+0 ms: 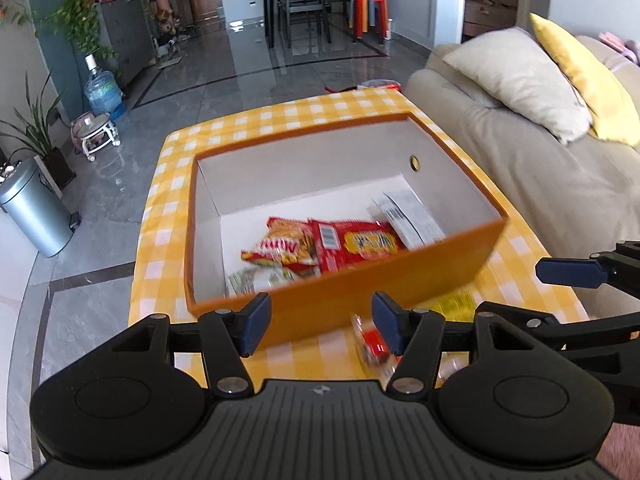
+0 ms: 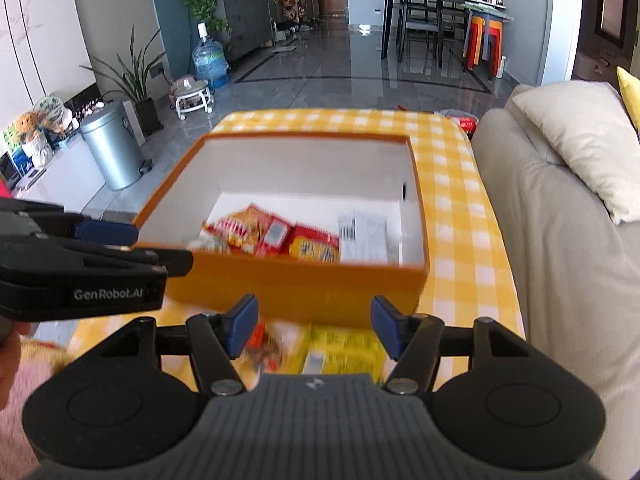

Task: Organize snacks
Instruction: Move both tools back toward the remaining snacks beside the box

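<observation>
1. Desk (image 1: 168,208): covered with a yellow-and-white checked cloth, standing beside a beige sofa (image 1: 560,184). An orange box (image 1: 360,300) with a white inside rests on it.
2. Box contents: a red-and-orange snack packet (image 1: 284,246), a red packet (image 1: 356,244) just beside it, a white packet (image 1: 408,216) leaning at the right-hand wall, and a pale greenish packet (image 1: 260,278) at the near wall. All four lie along the near half of the box floor.
3. My left gripper (image 1: 320,326): its blue-padded fingers (image 1: 256,324) stand wide apart with nothing between them, held above the desk just short of the box's near wall.
4. My right gripper (image 2: 314,326): its fingers (image 2: 242,326) are likewise spread and hold nothing, also in front of the near wall, close alongside the left gripper.
5. Loose snacks on the cloth: a yellow packet (image 2: 344,354) lies below my right gripper, near the box wall. A small red-and-white snack (image 1: 372,346) lies beside it; it is blurred, so I cannot tell its kind.
6. Background: a grey bin (image 1: 34,212) stands on the tiled floor to the left of the desk.
</observation>
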The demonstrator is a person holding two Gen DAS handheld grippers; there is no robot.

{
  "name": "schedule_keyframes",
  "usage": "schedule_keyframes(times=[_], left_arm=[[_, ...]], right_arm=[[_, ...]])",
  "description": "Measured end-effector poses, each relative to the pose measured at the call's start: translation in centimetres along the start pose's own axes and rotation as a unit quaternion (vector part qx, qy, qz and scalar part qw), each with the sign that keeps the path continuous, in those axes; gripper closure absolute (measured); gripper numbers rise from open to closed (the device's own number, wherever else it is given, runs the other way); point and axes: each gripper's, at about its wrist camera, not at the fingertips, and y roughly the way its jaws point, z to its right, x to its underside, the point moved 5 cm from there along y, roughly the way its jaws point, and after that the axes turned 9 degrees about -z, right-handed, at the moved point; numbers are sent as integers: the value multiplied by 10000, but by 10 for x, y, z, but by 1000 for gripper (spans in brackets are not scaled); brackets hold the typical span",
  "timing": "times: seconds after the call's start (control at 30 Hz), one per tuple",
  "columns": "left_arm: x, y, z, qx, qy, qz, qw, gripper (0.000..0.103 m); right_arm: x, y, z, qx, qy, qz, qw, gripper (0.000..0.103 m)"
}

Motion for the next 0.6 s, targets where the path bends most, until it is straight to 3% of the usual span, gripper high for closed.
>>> schedule_keyframes(times=[0.6], left_arm=[[87, -2, 23, 149, 92, -452, 9988, 35]], right_arm=[[100, -11, 12, 512, -120, -426, 9977, 30]])
